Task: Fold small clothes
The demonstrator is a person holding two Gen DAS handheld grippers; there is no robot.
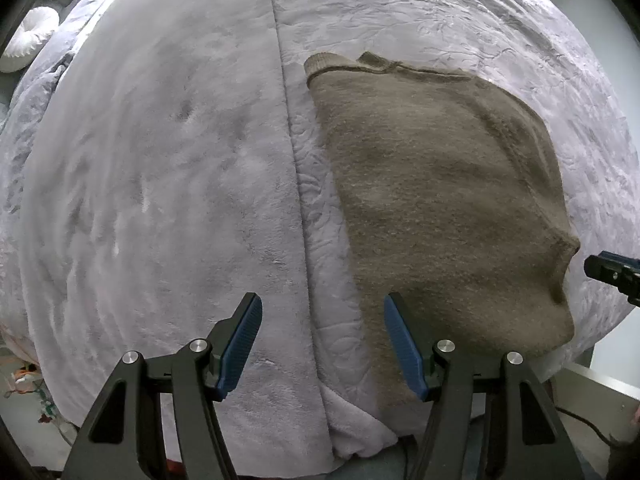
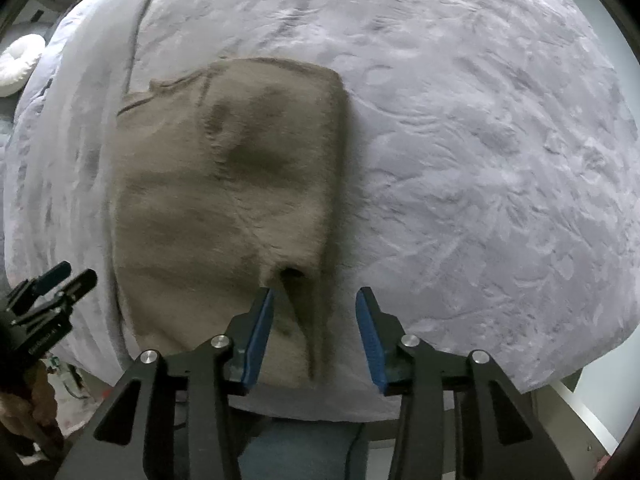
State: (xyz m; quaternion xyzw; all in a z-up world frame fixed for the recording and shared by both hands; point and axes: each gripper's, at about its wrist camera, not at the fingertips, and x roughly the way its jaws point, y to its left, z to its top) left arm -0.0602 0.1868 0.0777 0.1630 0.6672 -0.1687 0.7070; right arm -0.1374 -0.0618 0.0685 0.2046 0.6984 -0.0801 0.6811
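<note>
A brown knitted garment [image 1: 440,200] lies folded flat on a pale lilac blanket [image 1: 160,180], its collar at the far end. My left gripper [image 1: 323,298] hangs open over the garment's near left edge, with nothing between its blue pads. In the right wrist view the same garment [image 2: 224,200] shows a sleeve folded in along its right side, the cuff near my right gripper [image 2: 315,292]. That gripper is open above the cuff, and its pads are off the cloth. Each gripper shows at the edge of the other's view: the right gripper [image 1: 600,270], the left gripper [image 2: 60,280].
A seam [image 1: 292,160] runs down the blanket just left of the garment. A white round cushion [image 1: 28,40] sits at the far left. The bed's near edge drops off below the grippers, with a white frame [image 1: 600,384] and a cable [image 1: 580,420] at lower right.
</note>
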